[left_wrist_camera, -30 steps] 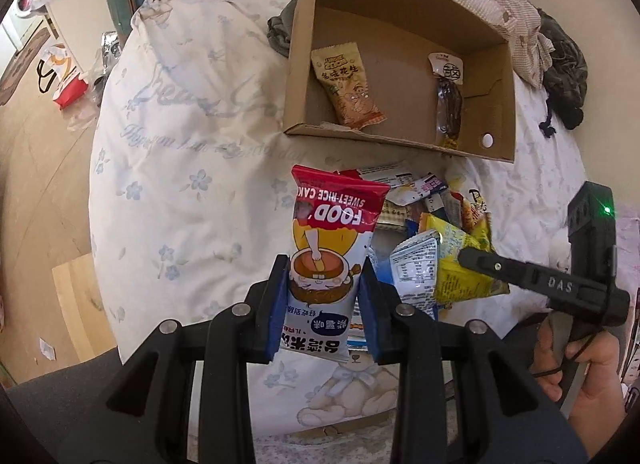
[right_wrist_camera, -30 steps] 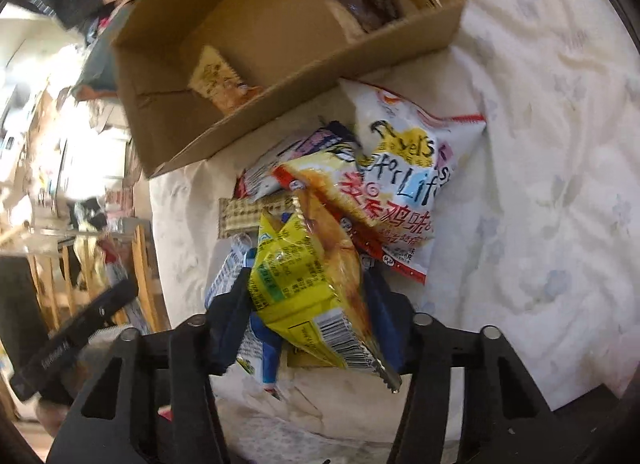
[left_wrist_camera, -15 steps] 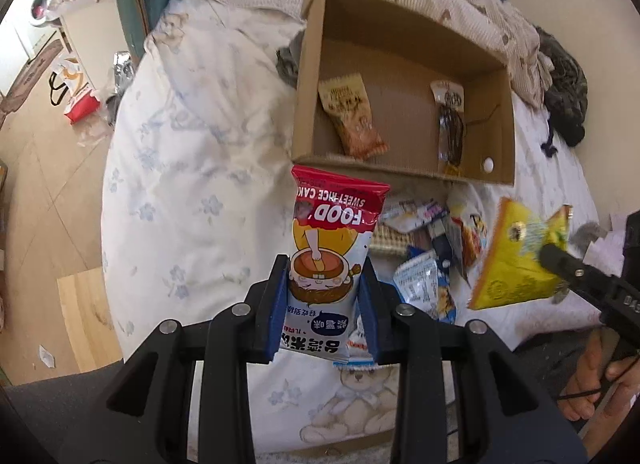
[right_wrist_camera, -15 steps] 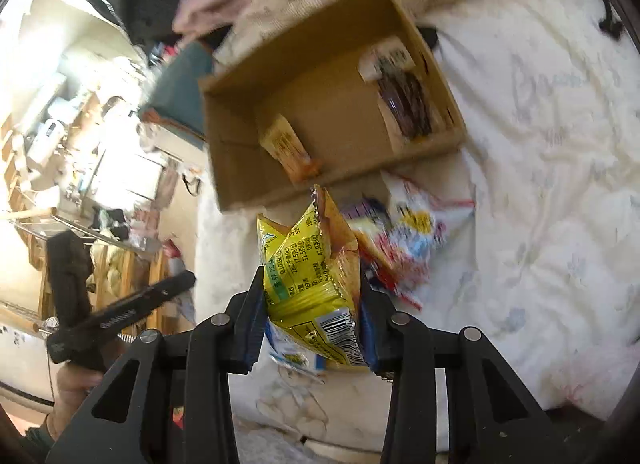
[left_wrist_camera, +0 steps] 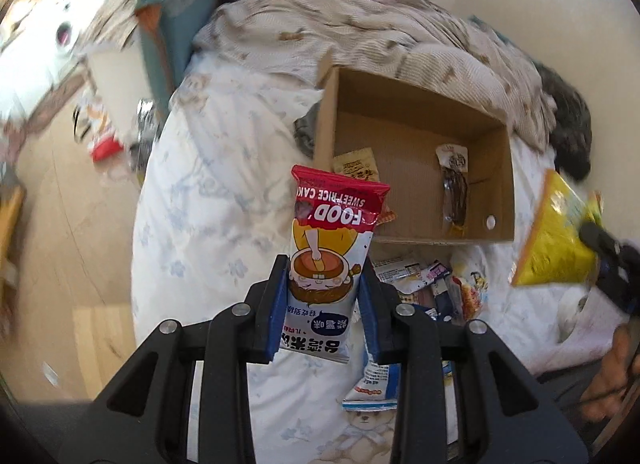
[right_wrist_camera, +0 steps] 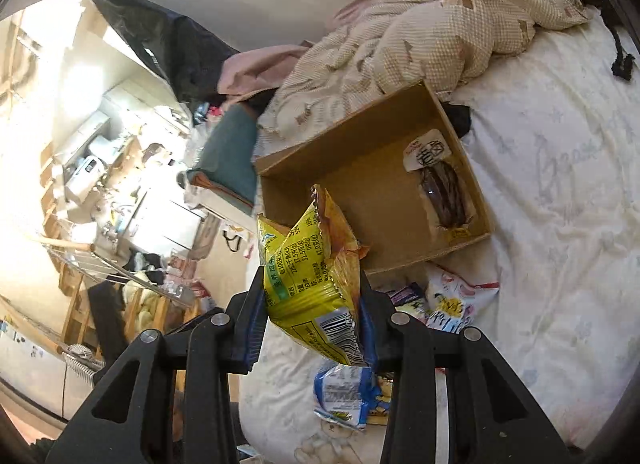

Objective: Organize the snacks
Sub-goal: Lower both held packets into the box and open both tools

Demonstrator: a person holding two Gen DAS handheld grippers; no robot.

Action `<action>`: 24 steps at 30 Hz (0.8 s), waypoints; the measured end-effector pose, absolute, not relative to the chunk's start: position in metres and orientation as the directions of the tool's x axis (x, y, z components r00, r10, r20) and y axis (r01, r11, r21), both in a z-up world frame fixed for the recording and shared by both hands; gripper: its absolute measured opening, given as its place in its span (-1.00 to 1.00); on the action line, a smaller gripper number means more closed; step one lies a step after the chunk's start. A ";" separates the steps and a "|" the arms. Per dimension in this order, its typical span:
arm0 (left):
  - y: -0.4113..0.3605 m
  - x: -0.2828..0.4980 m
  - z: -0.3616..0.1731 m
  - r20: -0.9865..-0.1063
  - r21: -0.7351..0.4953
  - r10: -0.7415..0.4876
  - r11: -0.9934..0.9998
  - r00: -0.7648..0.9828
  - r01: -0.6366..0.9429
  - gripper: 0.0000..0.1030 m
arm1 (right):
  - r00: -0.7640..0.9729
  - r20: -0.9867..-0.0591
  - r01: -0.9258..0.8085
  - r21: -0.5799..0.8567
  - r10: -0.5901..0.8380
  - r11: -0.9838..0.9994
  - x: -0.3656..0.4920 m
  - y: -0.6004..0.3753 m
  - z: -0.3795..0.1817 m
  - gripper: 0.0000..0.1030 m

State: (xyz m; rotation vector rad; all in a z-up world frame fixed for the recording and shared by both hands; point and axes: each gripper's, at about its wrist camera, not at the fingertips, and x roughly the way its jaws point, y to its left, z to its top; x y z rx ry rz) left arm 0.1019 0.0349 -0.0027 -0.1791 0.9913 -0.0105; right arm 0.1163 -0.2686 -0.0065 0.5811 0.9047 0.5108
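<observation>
My left gripper is shut on a red and white sweet rice cake packet, held in the air in front of an open cardboard box on the bed. My right gripper is shut on a yellow snack bag, also lifted; it shows at the right edge of the left wrist view. The box holds a dark snack packet and a tan packet. A pile of loose snack packets lies on the sheet before the box.
The bed has a white flowered sheet and a crumpled beige blanket behind the box. A teal cushion lies at the bed's left edge. A blue and white packet lies near the front edge. The floor is to the left.
Both grippers have risen and pulled back from the pile with their packets. The right gripper lifted the yellow bag clear of the pile; the box now appears farther below both.
</observation>
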 end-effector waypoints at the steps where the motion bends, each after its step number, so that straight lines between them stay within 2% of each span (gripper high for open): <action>1: 0.032 0.106 0.001 -0.826 -0.154 -0.095 0.986 0.555 -0.060 -0.44 | 0.521 -0.584 -0.154 0.654 0.623 0.741 0.120 -0.270 -0.007 -0.21; 4: 0.031 0.124 0.009 -0.825 -0.180 -0.117 0.982 0.553 -0.062 -0.44 | 0.512 -0.602 -0.120 0.656 0.612 0.745 0.136 -0.271 -0.010 -0.21; 15: -0.008 0.196 0.011 -0.805 -0.093 -0.075 0.996 0.588 -0.001 -0.44 | 0.522 -0.651 -0.080 0.606 0.551 0.791 0.204 -0.270 -0.014 -0.21; 24: -0.026 0.224 -0.022 -0.800 -0.031 -0.045 0.999 0.599 0.034 -0.44 | 0.483 -0.678 -0.048 0.611 0.554 0.790 0.224 -0.265 -0.047 -0.20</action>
